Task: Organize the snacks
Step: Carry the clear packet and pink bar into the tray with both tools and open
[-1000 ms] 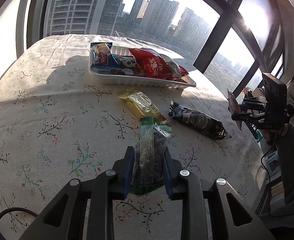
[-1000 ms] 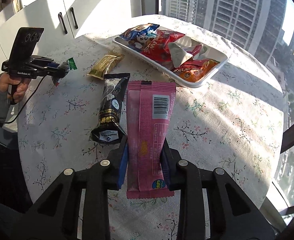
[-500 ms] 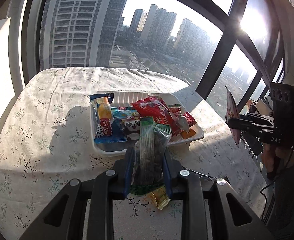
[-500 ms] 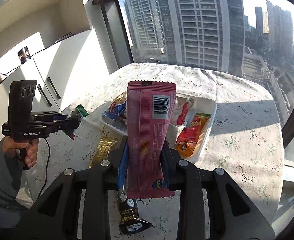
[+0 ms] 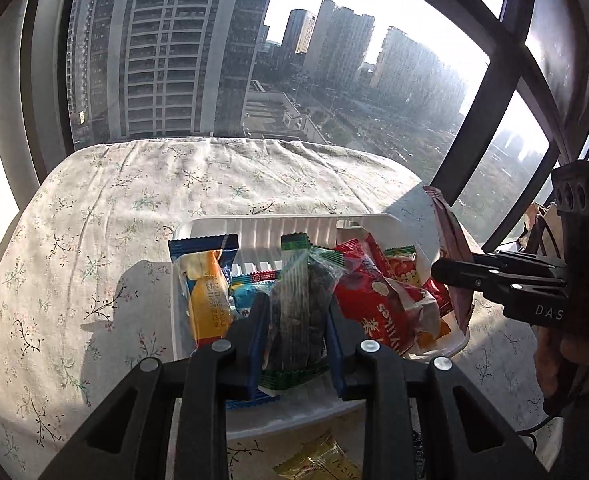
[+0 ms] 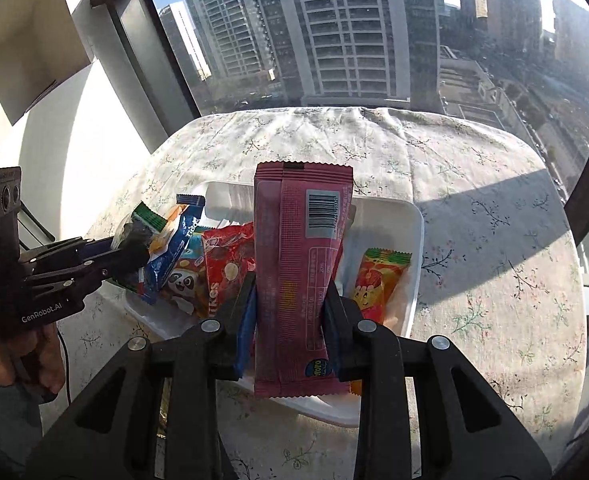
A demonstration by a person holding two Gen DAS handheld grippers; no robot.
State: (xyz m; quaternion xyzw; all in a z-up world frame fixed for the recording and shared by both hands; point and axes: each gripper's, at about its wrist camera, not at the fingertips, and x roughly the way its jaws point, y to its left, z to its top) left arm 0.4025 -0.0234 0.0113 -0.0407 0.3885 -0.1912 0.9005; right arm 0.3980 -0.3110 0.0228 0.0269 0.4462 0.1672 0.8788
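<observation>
The counter (image 5: 106, 208), draped in a flowered cloth, fills the middle of both views and ends at the window along its far edge, with bare cloth at the left of the left wrist view and at the right of the right wrist view. The white tray (image 5: 278, 226) sits in the lower centre of each view, already crowded with packets toward its near side, while its ribbed far wall and the strip beside it show bare. The step in hand looks like the delivery: both snacks are lifted above the tray and not yet let go. The left hand-held gripper (image 5: 296, 344) is clamped narrow on a clear green-edged packet (image 5: 296, 292), which hangs over the tray's middle. The right hand-held gripper (image 6: 290, 328) is likewise closed on a pink bar (image 6: 298, 264), upright over the tray's centre-right, near an orange packet (image 6: 378, 280). The next move probably calls for lowering each snack into a free gap, the far strip or the right side, then opening the jaws. The two tools are close together across the tray, so crossing paths could clash. A yellow packet (image 5: 322, 462) lies on the cloth at the bottom of the left wrist view, still outside the tray.
</observation>
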